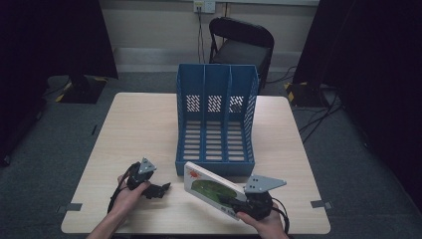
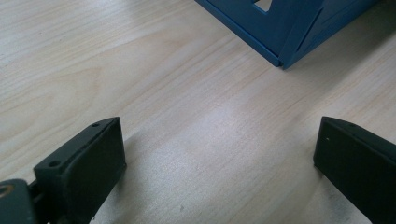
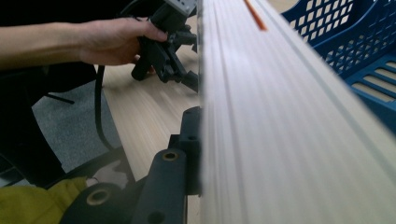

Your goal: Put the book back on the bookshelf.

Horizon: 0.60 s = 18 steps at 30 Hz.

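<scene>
right gripper (image 1: pixel 234 203) clamps the picture book (image 1: pixel 211 189), which slants toward its 10 o'clock; left gripper (image 1: pixel 161 189) stands wide, empty.

We see a light wooden table (image 1: pixel 139 129) with rounded corners, standing on grey carpet (image 1: pixel 348 164). On it sits a blue three-compartment file rack (image 1: pixel 217 117), set toward the far middle, open fronts facing us. Grey tape tabs (image 1: pixel 69 207) mark the near corners. The wood near the rack's corner lies bare.
</scene>
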{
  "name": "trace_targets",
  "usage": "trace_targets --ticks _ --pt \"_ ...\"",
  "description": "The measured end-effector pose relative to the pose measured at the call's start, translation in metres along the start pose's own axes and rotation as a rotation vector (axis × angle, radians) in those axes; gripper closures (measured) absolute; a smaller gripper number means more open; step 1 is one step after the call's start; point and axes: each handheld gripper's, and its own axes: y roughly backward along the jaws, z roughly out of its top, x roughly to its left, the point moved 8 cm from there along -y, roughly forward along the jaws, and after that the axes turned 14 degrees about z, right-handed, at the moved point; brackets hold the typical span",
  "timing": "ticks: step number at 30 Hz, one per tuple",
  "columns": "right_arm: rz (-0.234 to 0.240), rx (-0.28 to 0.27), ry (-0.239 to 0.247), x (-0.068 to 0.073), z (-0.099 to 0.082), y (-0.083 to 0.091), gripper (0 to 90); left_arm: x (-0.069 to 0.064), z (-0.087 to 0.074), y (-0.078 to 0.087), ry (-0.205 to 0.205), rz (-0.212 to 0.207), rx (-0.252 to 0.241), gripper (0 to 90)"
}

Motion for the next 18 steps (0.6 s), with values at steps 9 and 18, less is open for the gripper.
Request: trace_targets --ticks 9,18 --pt "-0.008 -0.019 0.016 0.001 0.011 0.007 76.5 0.0 0.0 0.0 -0.004 0.001 0.003 0.8" --pt "-0.057 -0.053 0.023 -0.008 0.026 0.025 76.5 0.0 0.0 0.0 -0.004 0.001 0.004 0.8"
